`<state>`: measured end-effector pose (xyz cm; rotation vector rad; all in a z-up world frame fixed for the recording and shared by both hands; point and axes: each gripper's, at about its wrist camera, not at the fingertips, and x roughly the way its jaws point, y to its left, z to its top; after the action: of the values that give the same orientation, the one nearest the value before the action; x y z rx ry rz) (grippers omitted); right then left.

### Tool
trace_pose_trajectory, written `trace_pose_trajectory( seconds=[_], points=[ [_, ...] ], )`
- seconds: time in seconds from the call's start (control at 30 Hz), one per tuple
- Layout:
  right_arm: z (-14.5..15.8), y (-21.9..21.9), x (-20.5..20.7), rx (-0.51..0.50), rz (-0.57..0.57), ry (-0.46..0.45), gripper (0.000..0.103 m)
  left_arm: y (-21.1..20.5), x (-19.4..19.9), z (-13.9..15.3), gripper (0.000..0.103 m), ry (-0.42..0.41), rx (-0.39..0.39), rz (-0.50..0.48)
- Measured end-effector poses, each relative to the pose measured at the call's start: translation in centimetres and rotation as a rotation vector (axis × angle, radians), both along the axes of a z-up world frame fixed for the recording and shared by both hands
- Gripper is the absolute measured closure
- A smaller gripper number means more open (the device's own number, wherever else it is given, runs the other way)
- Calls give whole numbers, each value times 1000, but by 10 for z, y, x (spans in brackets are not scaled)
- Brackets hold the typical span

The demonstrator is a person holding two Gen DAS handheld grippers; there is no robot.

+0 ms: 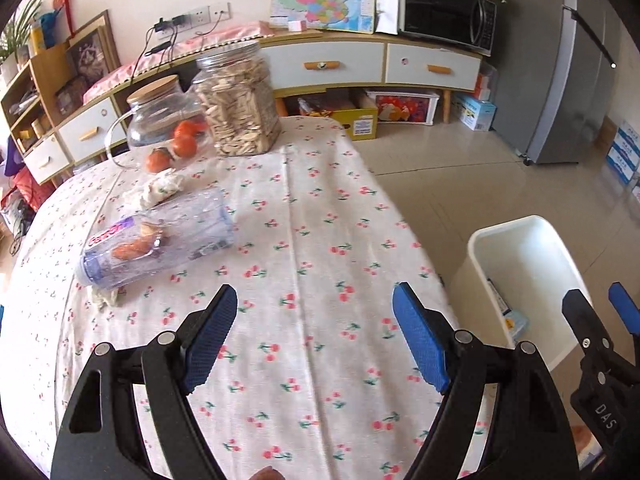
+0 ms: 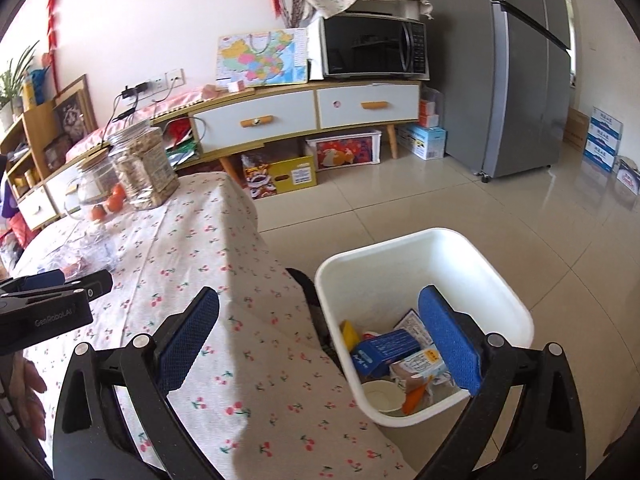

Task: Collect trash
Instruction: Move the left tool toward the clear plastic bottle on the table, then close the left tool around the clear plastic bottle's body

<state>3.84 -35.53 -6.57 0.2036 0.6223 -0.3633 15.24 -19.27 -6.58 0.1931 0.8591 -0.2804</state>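
My left gripper (image 1: pixel 314 300) is open and empty above the cherry-print tablecloth (image 1: pixel 304 240). A clear plastic bottle (image 1: pixel 160 240) lies on its side to its upper left, with crumpled tissue (image 1: pixel 162 188) behind it and another scrap (image 1: pixel 105 298) at its cap end. My right gripper (image 2: pixel 320 304) is open and empty, over the table's right edge and the white trash bin (image 2: pixel 500 300). The bin (image 1: pixel 528 264) stands on the floor and holds a blue box (image 2: pixel 386 348), a paper cup (image 2: pixel 382 396) and wrappers. The right gripper also shows in the left wrist view (image 1: pixel 596 304).
A glass jug with oranges (image 1: pixel 168 132) and a jar of seeds (image 1: pixel 240 108) stand at the table's far end. A sideboard (image 2: pixel 304 116) with a microwave (image 2: pixel 372 46), boxes under it and a fridge (image 2: pixel 516 64) line the back. Tiled floor (image 2: pixel 440 200) lies right of the table.
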Motion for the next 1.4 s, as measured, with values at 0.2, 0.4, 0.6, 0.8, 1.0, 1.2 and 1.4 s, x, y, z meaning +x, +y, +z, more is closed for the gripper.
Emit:
trace_pose_trajectory(
  seconds=[0.2,0.4,0.6,0.8,1.0,1.2,1.4],
  points=[
    [-1,41,16,-1,95,22,7,65,31,-3,23,-3,90,94],
    [-10,66,22,-26,150,64,7,117,48,-6,22,-12,169,132],
    [-11,76,27,-46,170,83,7,140,62,-13,22,0,152,98],
    [-11,77,32,-53,167,97,7,102,80,-16,14,25,288,-144],
    [-17,69,37,-46,143,121,7,61,112,-27,14,39,518,-308],
    [-17,66,38,-42,138,131,7,49,125,-58,15,201,512,-345],
    [-14,69,38,-36,142,120,7,69,75,-30,38,84,296,-280]
  ],
)
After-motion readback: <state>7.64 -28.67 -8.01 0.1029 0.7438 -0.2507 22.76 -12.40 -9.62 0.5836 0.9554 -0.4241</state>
